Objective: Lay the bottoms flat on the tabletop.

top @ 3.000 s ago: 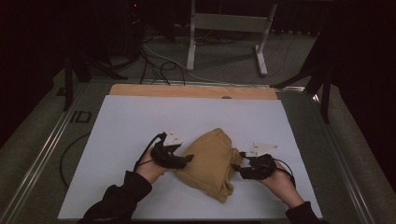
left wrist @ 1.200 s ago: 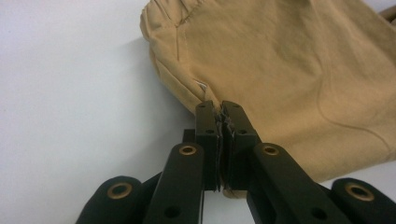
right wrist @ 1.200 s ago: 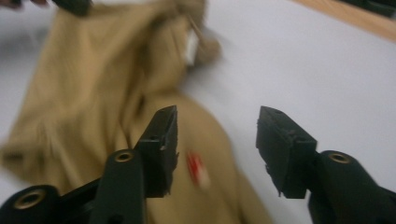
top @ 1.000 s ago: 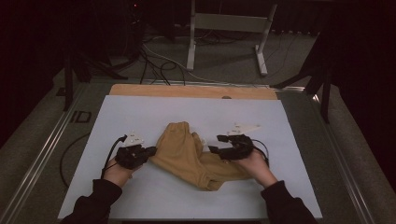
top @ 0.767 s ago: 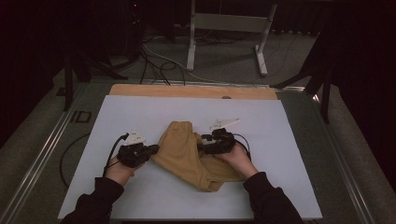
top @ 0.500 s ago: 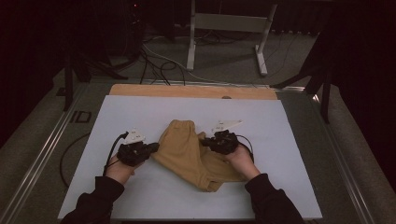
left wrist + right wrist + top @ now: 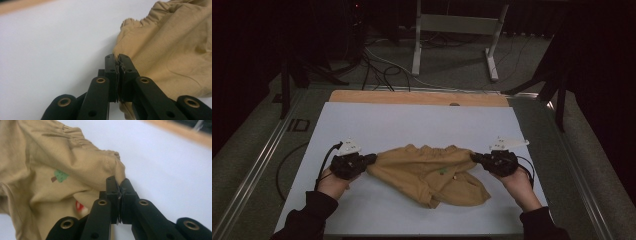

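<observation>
A tan cloth garment (image 7: pixel 427 170) with a gathered elastic waistband lies on the white table sheet (image 7: pixel 412 125), stretched sideways between both grippers. My left gripper (image 7: pixel 371 159) is shut on the waistband's left corner; in the left gripper view the jaws (image 7: pixel 117 58) pinch a thin edge of the tan cloth (image 7: pixel 162 50). My right gripper (image 7: pixel 474 157) is shut on the right corner, and the right gripper view shows a fold of the cloth (image 7: pixel 75 162) clamped at the tips (image 7: pixel 119 185). A small green tree print (image 7: pixel 59 175) and a red print (image 7: pixel 79 206) mark the fabric. One leg trails toward the front.
A wooden strip (image 7: pixel 412 97) borders the far edge of the sheet. Behind it stand a metal frame (image 7: pixel 452 30) and loose cables (image 7: pixel 377 65) on the floor. Metal rails (image 7: pixel 267 155) run along the table's sides.
The right gripper has shut on the waistband near the middle and moved right with it, pulling the garment out wide. The left gripper has stayed put, holding its corner.
</observation>
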`<state>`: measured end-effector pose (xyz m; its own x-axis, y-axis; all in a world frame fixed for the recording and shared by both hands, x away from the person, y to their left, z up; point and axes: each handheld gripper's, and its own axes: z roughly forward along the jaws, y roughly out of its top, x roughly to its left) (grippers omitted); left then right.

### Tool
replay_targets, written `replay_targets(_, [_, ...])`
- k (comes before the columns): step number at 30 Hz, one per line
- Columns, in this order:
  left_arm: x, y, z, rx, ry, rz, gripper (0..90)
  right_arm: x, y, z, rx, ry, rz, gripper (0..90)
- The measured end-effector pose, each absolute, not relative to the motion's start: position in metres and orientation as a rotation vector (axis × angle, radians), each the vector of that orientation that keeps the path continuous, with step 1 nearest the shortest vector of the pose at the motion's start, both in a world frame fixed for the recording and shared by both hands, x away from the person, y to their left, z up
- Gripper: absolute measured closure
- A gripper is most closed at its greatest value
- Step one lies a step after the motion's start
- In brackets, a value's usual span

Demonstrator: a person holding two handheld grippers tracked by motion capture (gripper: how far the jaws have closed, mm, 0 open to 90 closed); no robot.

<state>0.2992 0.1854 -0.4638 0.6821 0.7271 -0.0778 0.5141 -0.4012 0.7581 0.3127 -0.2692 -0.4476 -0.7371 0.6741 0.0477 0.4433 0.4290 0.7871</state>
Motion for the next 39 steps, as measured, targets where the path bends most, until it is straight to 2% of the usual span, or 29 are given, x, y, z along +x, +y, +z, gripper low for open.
replay_targets(4, [0.288, 0.182, -0.478, 2.156, 0.945, 0.275, 87.0, 0.302, -0.271, -0.474, 0.981, 2.499, 1.146, 87.7])
replay_targets(14, [0.271, 0.182, -0.498, 2.216, 0.933, 0.181, 86.9, 0.294, -0.273, -0.501, 1.018, 2.575, 1.08, 87.4])
replay_targets(27, [0.271, 0.181, -0.494, 2.233, 0.931, 0.146, 86.5, 0.292, -0.273, -0.498, 1.011, 2.561, 1.095, 86.5])
replay_targets(31, [0.271, 0.184, -0.49, 2.223, 0.925, 0.154, 83.5, 0.291, -0.272, -0.493, 1.007, 2.546, 1.093, 83.6])
replay_targets(34, [0.272, 0.187, -0.484, 2.206, 0.918, 0.166, 73.8, 0.29, -0.273, -0.486, 0.988, 2.52, 1.114, 71.0])
replay_targets(37, [0.275, 0.19, -0.475, 2.178, 0.904, 0.178, 53.2, 0.29, -0.274, -0.477, 0.972, 2.495, 1.153, 56.2])
replay_targets(38, [0.277, 0.19, -0.472, 2.183, 0.896, 0.165, 46.5, 0.292, -0.275, -0.47, 0.977, 2.475, 1.166, 48.4])
replay_targets(39, [0.279, 0.189, -0.469, 2.191, 0.891, 0.158, 46.5, 0.292, -0.275, -0.47, 0.977, 2.475, 1.166, 48.4])
